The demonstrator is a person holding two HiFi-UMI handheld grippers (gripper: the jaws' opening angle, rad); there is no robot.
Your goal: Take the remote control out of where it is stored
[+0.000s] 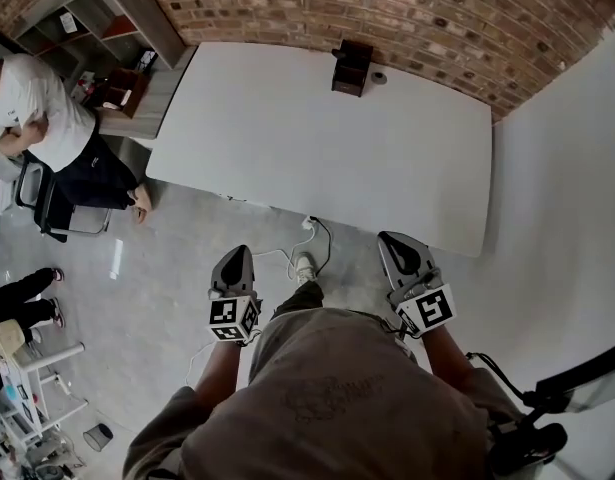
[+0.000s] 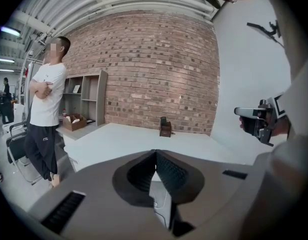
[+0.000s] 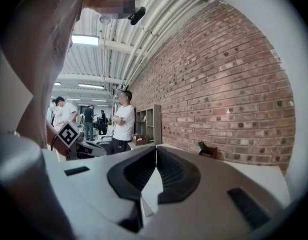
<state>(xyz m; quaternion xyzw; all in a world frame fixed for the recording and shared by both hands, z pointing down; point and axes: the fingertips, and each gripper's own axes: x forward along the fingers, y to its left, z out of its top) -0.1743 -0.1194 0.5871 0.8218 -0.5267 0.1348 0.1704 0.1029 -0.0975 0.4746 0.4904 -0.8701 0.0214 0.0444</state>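
Since your left gripper [image 1: 234, 253] and right gripper [image 1: 391, 238] are both shut, empty and short of the table [image 1: 287, 138], step closer and open one before reaching the far holder [image 1: 352, 71] where the remote [image 2: 163, 120] apparently stands.

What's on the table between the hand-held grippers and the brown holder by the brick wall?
Nothing: the head view shows only bare white tabletop before the holder.

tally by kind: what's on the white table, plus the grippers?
Box: 1
Remote, the dark slab standing in the box: 1
Round thing, small, beside the box, too small to identify: 1
Grippers: 2, left gripper and right gripper, both shut with nothing held
Total: 5
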